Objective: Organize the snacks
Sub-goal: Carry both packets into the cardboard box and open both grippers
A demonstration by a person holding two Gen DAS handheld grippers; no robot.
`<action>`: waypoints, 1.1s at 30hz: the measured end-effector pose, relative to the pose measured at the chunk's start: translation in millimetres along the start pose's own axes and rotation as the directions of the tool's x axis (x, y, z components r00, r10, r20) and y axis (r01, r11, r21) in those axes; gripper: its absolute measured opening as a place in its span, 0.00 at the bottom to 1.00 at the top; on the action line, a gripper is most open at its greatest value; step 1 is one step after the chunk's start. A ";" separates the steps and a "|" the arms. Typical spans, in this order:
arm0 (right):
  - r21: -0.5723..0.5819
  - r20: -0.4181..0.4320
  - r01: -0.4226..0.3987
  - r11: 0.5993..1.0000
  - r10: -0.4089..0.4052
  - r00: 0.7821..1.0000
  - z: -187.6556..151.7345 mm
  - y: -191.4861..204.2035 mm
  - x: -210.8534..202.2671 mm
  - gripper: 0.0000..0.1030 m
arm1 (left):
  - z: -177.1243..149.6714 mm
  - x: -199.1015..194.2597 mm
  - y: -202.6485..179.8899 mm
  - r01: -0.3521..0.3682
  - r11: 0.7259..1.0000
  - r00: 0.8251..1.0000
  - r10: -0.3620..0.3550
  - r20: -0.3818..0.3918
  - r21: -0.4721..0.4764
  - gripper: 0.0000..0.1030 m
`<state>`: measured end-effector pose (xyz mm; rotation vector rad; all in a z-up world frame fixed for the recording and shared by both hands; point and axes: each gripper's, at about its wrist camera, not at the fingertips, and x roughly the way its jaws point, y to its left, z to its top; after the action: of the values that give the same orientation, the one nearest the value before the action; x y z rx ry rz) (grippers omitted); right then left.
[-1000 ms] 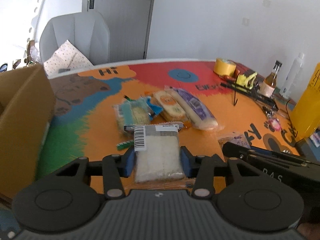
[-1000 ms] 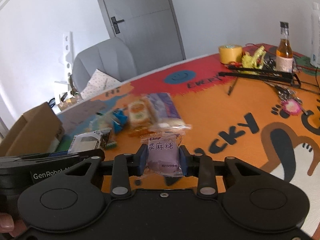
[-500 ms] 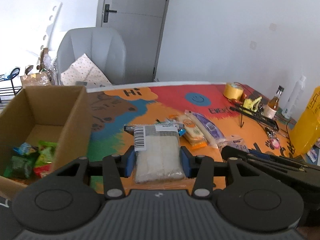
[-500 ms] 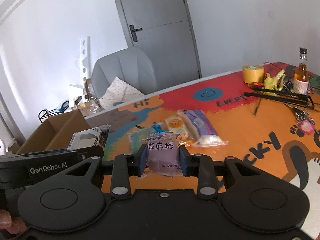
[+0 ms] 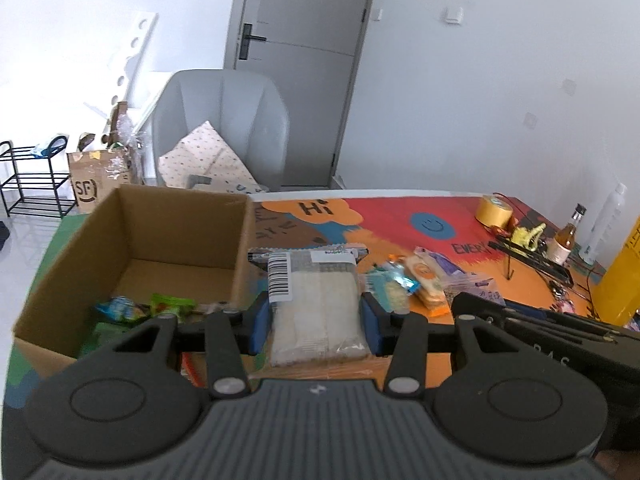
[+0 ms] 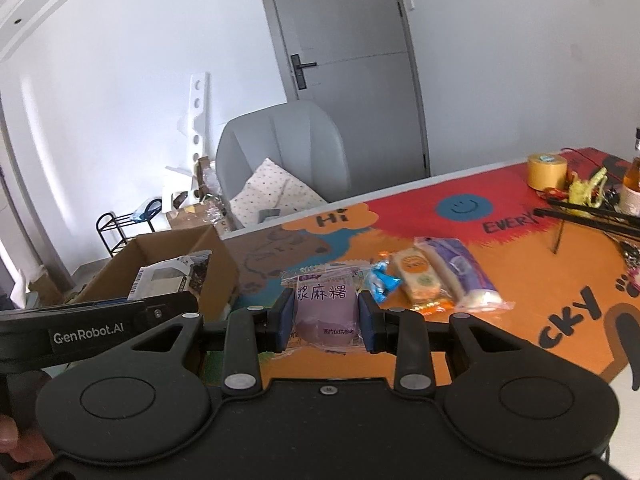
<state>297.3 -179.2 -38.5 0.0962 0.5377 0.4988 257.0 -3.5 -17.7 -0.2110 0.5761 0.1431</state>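
Note:
My left gripper (image 5: 316, 316) is shut on a clear packet of white cakes with a barcode label (image 5: 316, 304), held in the air beside the right wall of an open cardboard box (image 5: 240, 240). The box holds green and blue snack packets (image 5: 140, 308). My right gripper (image 6: 326, 318) is shut on a purple mochi packet (image 6: 326, 316), raised above the table. The left gripper and its packet (image 6: 168, 280) also show in the right wrist view, over the box (image 6: 216, 264). Several snack packets (image 6: 436, 280) lie on the colourful table mat (image 6: 540, 304).
A grey chair (image 5: 224, 120) with a dotted cushion stands behind the table. A yellow tape roll (image 5: 494, 210), a small bottle (image 5: 564, 236), a white bottle (image 5: 604, 224), black tools and a yellow container (image 5: 624, 276) sit at the table's right. A shelf rack (image 5: 28, 184) stands far left.
Both grippers have risen and swung left with their packets. The cardboard box has come into full view, and the left gripper now sits at its right wall.

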 end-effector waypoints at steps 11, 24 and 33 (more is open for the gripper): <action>-0.051 0.001 -0.031 0.998 0.031 1.000 6.5 42.6 10.3 0.31 | 6.9 -13.7 46.8 -0.032 0.998 0.999 0.033 0.021 -0.049 0.44; -0.072 -0.024 -0.088 0.993 0.086 0.996 15.3 84.7 35.8 0.31 | 21.9 -10.7 100.0 -0.055 0.995 0.997 0.059 0.043 -0.078 0.44; -0.107 -0.042 -0.117 0.987 0.114 0.993 23.1 112.4 63.2 0.31 | 28.2 10.3 124.7 -0.057 0.993 0.998 0.060 0.027 -0.100 0.44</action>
<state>307.8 -49.4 -24.1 0.0144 0.5406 0.6431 256.4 124.7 -20.0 -0.2878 0.5456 0.2317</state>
